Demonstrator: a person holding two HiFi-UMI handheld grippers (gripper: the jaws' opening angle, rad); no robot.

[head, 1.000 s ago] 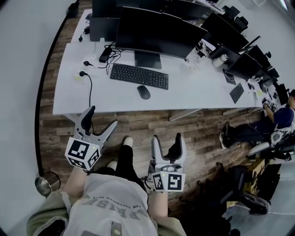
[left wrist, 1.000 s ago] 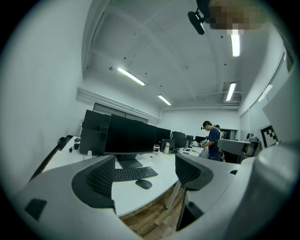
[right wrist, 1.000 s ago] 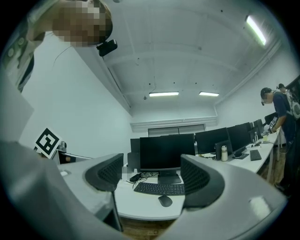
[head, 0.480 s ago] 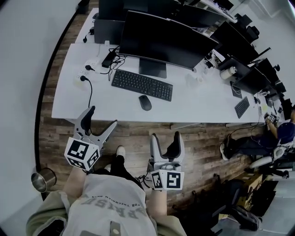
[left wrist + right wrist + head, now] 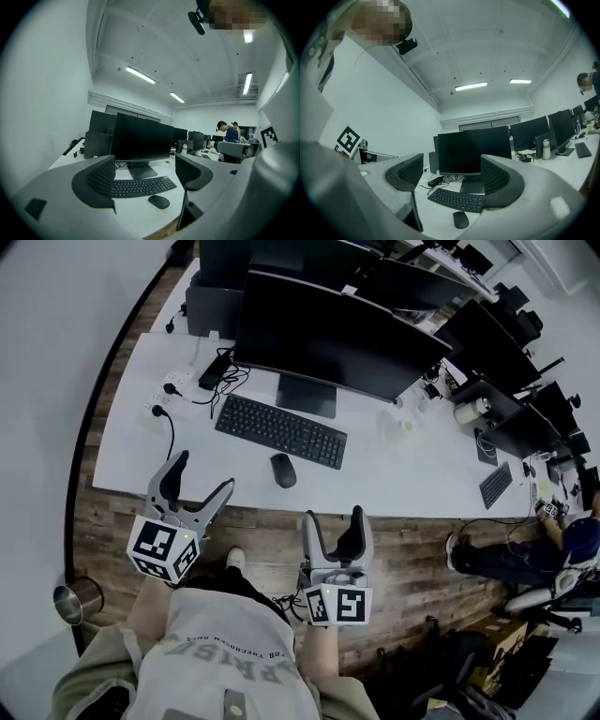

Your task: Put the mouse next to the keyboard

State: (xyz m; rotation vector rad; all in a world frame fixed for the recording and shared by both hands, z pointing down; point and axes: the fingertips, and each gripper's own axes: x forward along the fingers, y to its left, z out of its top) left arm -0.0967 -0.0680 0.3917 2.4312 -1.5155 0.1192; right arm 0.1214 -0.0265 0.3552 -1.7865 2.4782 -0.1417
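A black mouse [image 5: 283, 470] lies on the white desk [image 5: 394, 479], just in front of the right half of the black keyboard [image 5: 279, 430]. Both also show in the left gripper view, mouse [image 5: 159, 201] and keyboard [image 5: 140, 186], and in the right gripper view, mouse [image 5: 461, 219] and keyboard [image 5: 457, 199]. My left gripper [image 5: 200, 486] hangs open over the floor short of the desk's near edge. My right gripper [image 5: 333, 528] is open too, held over the floor nearer to me. Neither holds anything.
A large black monitor [image 5: 333, 338] stands behind the keyboard, with cables and a power strip [image 5: 173, 388] at the desk's left. More monitors and desks run to the right, where a person [image 5: 572, 540] sits. A metal bin [image 5: 70, 598] stands on the wood floor at left.
The desk has drawn closer and shifted slightly left in the head view as I approach. Both grippers keep their open pose and stay short of the desk.
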